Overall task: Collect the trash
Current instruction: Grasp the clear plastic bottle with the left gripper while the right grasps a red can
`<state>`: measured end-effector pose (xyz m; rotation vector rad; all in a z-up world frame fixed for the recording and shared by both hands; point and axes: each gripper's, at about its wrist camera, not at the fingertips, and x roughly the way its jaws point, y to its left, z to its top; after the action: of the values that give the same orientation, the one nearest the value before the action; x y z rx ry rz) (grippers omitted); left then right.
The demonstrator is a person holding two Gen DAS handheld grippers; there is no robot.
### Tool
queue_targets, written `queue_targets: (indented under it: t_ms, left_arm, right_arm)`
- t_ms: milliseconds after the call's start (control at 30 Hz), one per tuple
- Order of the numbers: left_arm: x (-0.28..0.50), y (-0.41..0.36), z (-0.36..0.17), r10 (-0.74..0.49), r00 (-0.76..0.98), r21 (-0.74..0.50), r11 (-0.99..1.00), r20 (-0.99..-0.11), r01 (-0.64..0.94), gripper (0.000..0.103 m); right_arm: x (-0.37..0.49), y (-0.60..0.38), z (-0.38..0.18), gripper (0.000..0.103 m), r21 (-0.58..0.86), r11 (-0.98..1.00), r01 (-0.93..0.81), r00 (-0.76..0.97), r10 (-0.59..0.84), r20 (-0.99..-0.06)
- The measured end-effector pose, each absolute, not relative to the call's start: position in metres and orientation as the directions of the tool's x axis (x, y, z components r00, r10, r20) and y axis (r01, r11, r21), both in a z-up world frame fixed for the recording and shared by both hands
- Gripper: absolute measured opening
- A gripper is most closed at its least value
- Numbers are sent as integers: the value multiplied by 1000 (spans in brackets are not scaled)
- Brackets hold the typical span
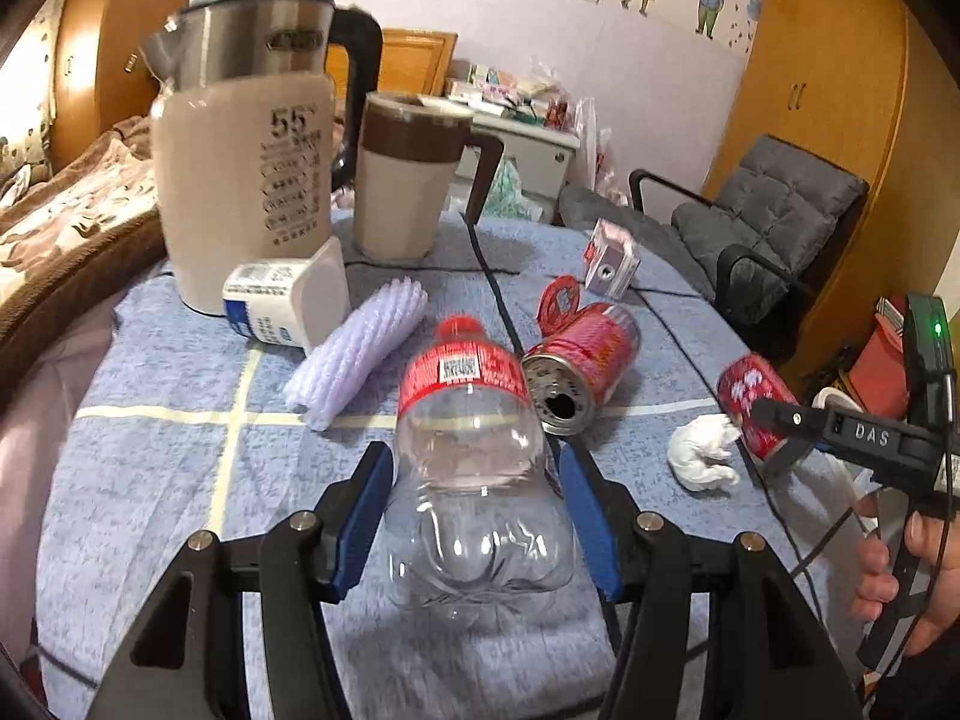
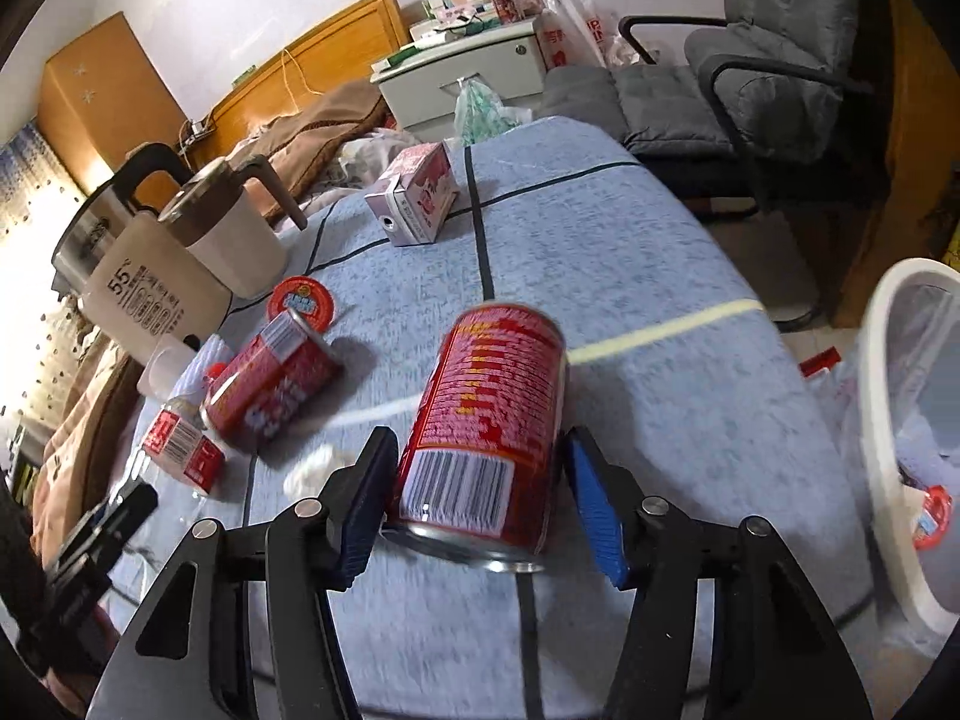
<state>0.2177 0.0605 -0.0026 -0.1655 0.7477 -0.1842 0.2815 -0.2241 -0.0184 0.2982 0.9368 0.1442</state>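
My left gripper (image 1: 474, 480) is shut on a clear plastic bottle (image 1: 474, 480) with a red label and cap, its blue pads pressed on both sides. My right gripper (image 2: 477, 468) is shut on a red can (image 2: 489, 420) and holds it above the table; it also shows at the right of the left wrist view (image 1: 753, 408). A second red can (image 1: 579, 360) lies on its side beside a red lid (image 1: 561, 300). A crumpled white tissue (image 1: 702, 450), a purple foam net (image 1: 360, 354), a white cup (image 1: 282, 300) and a pink carton (image 1: 612, 261) lie on the blue cloth.
A kettle (image 1: 240, 162) and a beige mug (image 1: 414, 174) stand at the table's far left. A white bin (image 2: 900, 450) with a liner stands off the table's right edge. A grey chair (image 2: 750, 72) and a bed (image 1: 60, 228) flank the table. A black cable (image 1: 498, 300) crosses it.
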Motion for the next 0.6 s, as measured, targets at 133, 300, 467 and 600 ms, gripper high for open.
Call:
queue_targets:
  t_ms: [133, 300, 467, 600]
  left_arm:
    - [204, 56, 3, -211, 726, -201, 974, -654, 103, 59]
    - [186, 51, -8, -239, 675, -204, 970, -698, 132, 59]
    - [186, 48, -10, -234, 632, -197, 972, -739, 130, 63]
    - [201, 42, -12, -211, 604, -180, 977, -768, 113, 69]
  right_arm:
    - [264, -229, -16, 57, 315, 949, -3, 588, 257, -767]
    - [247, -231, -15, 57, 306, 952, -26, 578, 264, -772]
    - [242, -231, -20, 57, 298, 954, -35, 560, 265, -785]
    - [243, -230, -23, 57, 287, 957, -37, 548, 259, -795]
